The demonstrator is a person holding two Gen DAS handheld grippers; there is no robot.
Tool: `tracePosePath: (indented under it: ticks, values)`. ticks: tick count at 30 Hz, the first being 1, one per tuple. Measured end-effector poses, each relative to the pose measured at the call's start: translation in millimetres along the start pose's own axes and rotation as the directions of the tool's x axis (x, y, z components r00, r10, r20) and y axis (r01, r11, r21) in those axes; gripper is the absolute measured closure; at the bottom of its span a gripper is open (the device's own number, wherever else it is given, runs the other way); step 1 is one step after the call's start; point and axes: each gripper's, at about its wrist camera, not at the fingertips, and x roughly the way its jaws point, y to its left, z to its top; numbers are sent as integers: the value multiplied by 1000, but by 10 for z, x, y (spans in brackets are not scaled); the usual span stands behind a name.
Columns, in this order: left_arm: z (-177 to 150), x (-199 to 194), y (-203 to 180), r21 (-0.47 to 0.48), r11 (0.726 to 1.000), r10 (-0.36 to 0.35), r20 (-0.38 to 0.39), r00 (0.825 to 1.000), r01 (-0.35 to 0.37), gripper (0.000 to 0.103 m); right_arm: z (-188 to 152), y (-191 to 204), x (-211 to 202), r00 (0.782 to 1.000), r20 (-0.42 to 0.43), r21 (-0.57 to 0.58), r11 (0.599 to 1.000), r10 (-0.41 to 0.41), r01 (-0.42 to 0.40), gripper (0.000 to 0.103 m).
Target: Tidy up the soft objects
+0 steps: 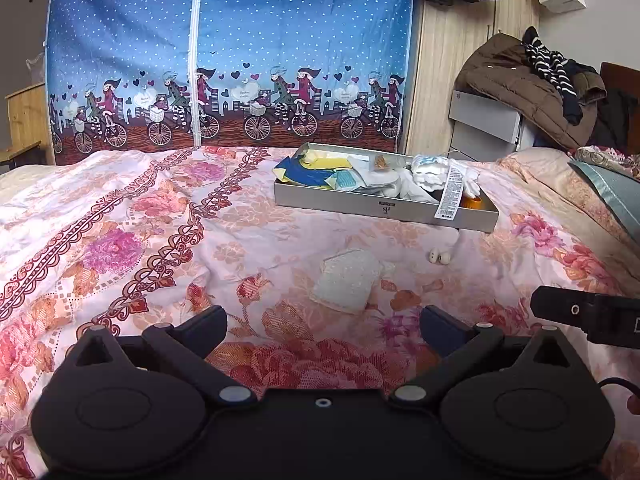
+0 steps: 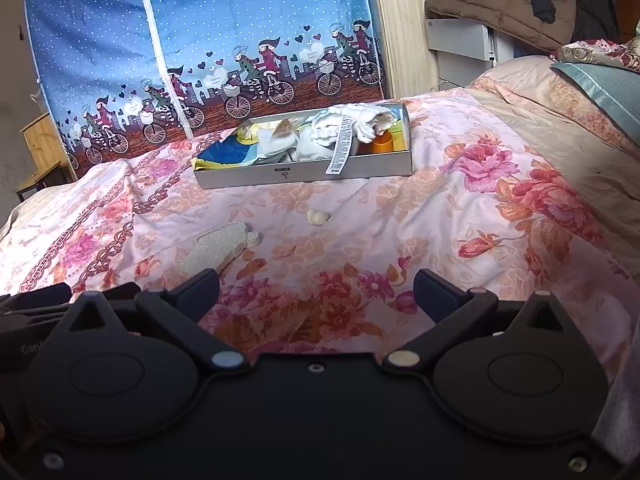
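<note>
Left gripper (image 1: 324, 330) open, both fingers spread wide above the floral pink-and-orange quilted bedspread (image 1: 160, 240), nothing between them. Right gripper (image 2: 316, 294) likewise open and empty over the same bedspread (image 2: 460, 220). Just ahead of the left gripper, flat on the bed: pale cream textured cloth pad (image 1: 348, 280), also seen low at left in the right wrist view (image 2: 216, 248). Near it, toward the box, small cream 2-lobed soft piece (image 1: 439, 257) (image 2: 317, 217), apart from the pad. Farther back on the bed: shallow grey cardboard box (image 1: 360, 202) (image 2: 304, 172), filled with blue and yellow cloths, white fabric items, a long white printed label draped over the front wall, and an orange cup-like object. Behind the bed: blue fabric wardrobe cover with cyclist print (image 1: 240, 60).
</note>
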Motion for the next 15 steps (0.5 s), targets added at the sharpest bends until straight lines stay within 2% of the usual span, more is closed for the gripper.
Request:
tracePosePath:
  ticks: [15]
  values:
    - [68,291,-13,27,999,36,71,997,-38,1,132,-123,250,999,0,16,999,-33,33,0]
